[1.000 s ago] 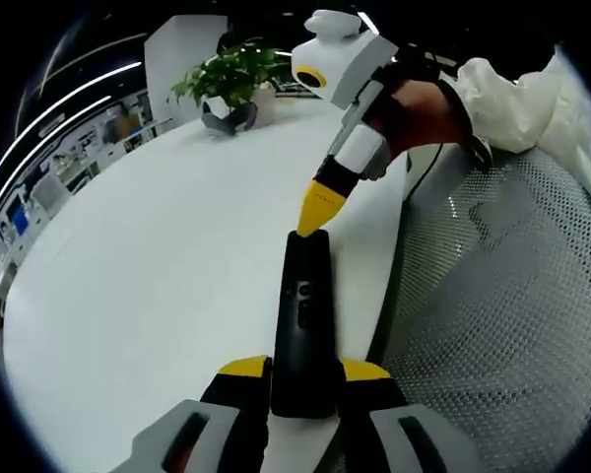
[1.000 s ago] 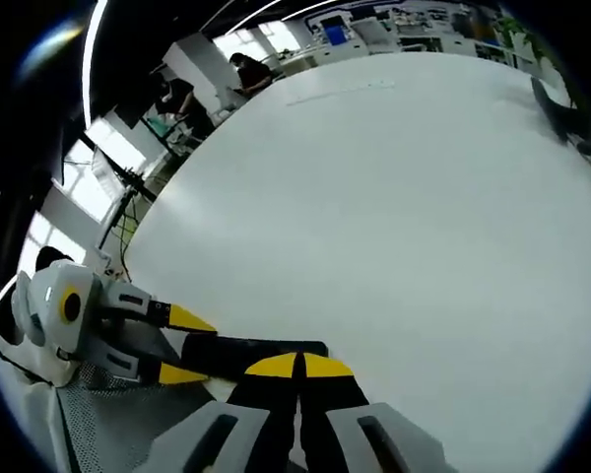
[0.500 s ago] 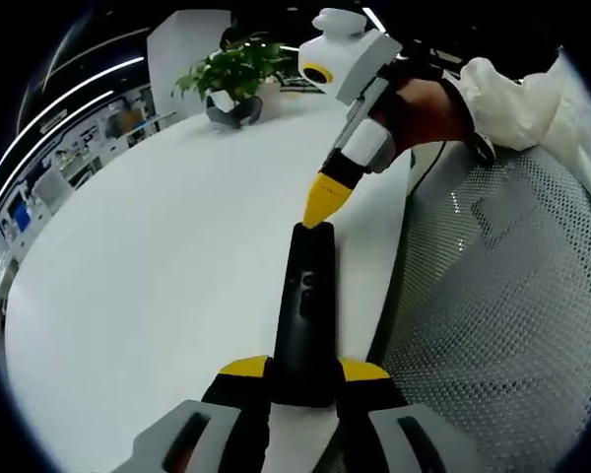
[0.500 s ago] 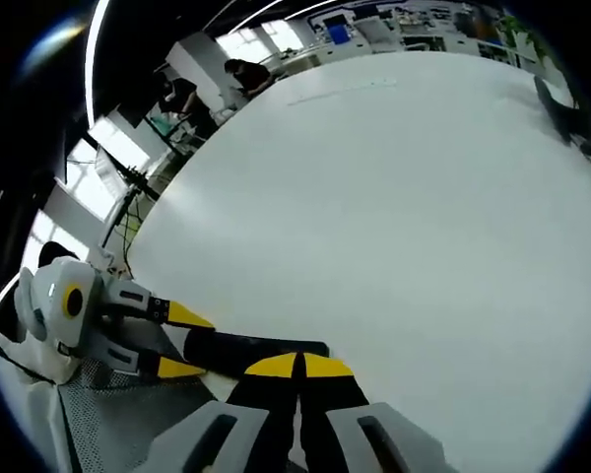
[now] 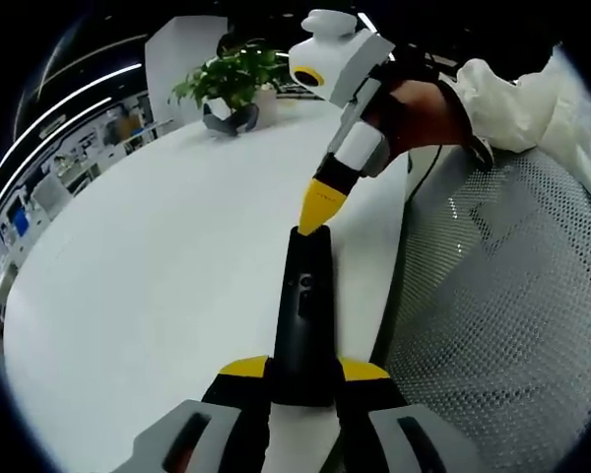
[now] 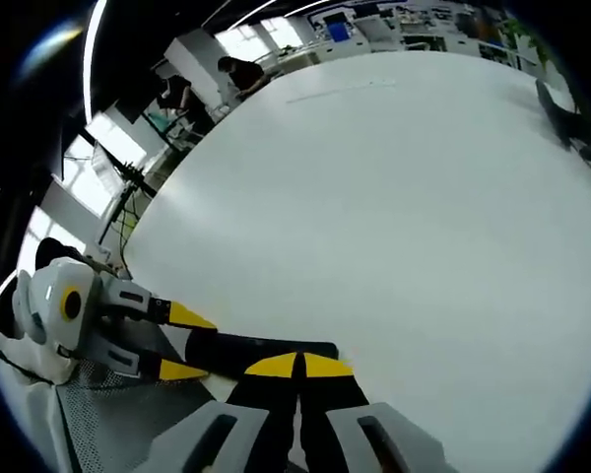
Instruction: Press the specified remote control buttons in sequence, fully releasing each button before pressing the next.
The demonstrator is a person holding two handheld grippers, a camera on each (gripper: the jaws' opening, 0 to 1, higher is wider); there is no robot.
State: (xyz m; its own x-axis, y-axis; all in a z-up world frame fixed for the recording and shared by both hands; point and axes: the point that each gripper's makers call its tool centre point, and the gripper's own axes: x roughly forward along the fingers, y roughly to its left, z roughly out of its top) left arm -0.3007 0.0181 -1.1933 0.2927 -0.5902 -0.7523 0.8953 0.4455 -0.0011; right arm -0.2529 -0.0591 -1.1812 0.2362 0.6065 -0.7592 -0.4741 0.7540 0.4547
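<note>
Left gripper view: a black remote (image 5: 302, 325) lying lengthwise near the right edge of a white worktop (image 5: 158, 276), its near end clamped between the yellow-tipped jaws of the left gripper (image 5: 303, 371). Small buttons visible on the upper face of the remote. At its far end, the right gripper (image 5: 321, 207) coming down from the upper right, held in a hand (image 5: 424, 108) with a white sleeve (image 5: 522, 103); jaws pressed together into a single yellow point, touching the far tip of the remote. Grey perforated mesh (image 5: 502, 315) just beside the worktop on the right. At the far end of the worktop, a green potted plant (image 5: 231, 74) with a dark object (image 5: 227, 116) at its foot.

Right gripper view: right gripper (image 6: 297, 367) at the bottom, yellow tips closed against each other with nothing between them, resting on the end of the remote (image 6: 261, 350). Remote stretching away to the left along the worktop (image 6: 394, 217) edge, other end gripped between the two yellow jaws of the left gripper (image 6: 182, 343). Broad white surface beyond, bare across the middle. Office space in the far background, with people at desks, too small to make out further.
</note>
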